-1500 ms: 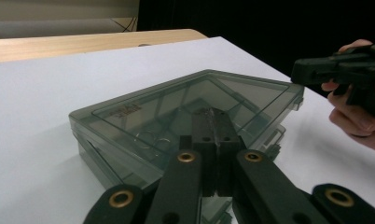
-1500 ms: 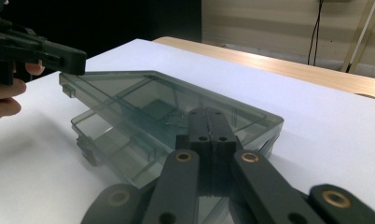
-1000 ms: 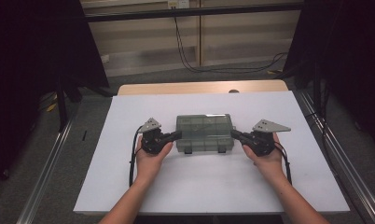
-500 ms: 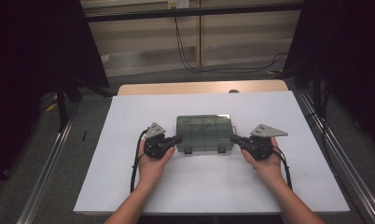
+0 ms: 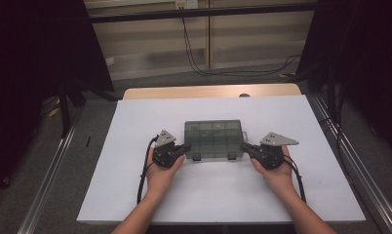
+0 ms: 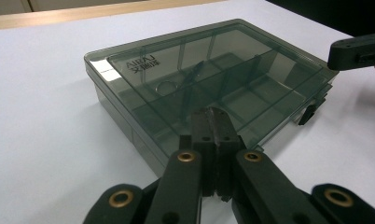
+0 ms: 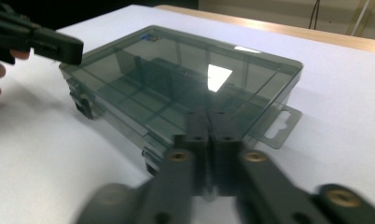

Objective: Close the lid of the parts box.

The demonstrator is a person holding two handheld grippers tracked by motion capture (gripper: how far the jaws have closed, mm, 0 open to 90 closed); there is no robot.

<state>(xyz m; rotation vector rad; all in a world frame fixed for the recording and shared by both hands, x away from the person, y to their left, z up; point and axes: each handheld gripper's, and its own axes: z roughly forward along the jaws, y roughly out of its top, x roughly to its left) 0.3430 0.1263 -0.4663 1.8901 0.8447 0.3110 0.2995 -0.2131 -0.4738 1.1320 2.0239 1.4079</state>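
Organizer box [image 5: 214, 140], smoked translucent plastic with its lid down, sits flat near the middle of the white board [image 5: 135, 195] that covers the table. Through the lid I see the dividers of its compartments; I can't make out any contents. Two latch tabs face my side, a hang tab sticks out at the right end.

Left gripper [image 5: 184, 147] is at the box's left front corner. In the left gripper view its jaws are pressed together with nothing between them, tips at the box's edge; I can't tell whether they touch it.

Right gripper [image 5: 244, 146] is at the right front corner. Its jaws have just been opening a little; in the right gripper view they look nearly together with nothing between them, tips just at the box wall.

Both hands rest low on the board, one on either side of the box.
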